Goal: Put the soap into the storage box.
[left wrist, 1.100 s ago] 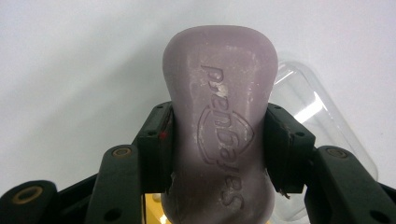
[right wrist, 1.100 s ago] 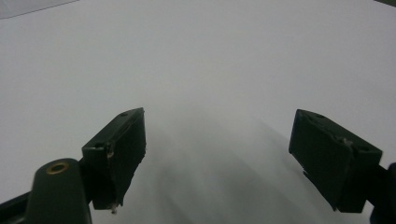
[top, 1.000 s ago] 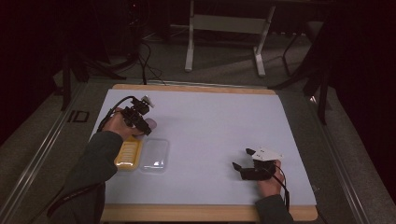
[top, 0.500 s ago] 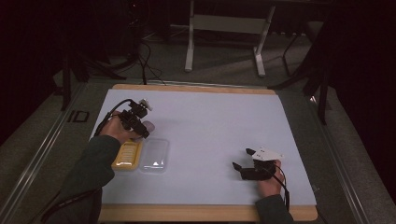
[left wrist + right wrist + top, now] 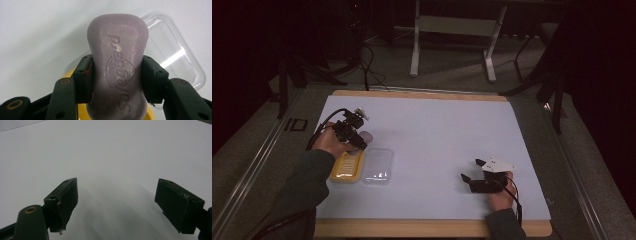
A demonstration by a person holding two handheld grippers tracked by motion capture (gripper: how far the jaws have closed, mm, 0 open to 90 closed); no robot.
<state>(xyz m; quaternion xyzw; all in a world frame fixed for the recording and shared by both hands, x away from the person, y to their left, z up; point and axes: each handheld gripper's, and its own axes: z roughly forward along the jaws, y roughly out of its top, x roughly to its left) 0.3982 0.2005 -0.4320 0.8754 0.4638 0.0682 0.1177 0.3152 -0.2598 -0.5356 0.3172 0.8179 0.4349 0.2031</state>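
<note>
1. A purple soap bar (image 5: 117,72) is being clamped between the jaws of the left gripper (image 5: 353,134), above the yellow dish (image 5: 346,167) at the table's (image 5: 437,130) left.
2. A clear lid (image 5: 378,166) is lying just right of the dish.
3. The right gripper (image 5: 477,175) is being held near the right edge, jaws spread and empty.

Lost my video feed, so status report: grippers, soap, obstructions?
Left gripper shut on purple soap bar, above yellow dish. Right gripper open. Clear plastic lid beside dish.

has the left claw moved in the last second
Yes. The left claw, shut on the purple soap bar, has drawn back from the table's far edge toward the person; it now hangs over the yellow tray.
</note>
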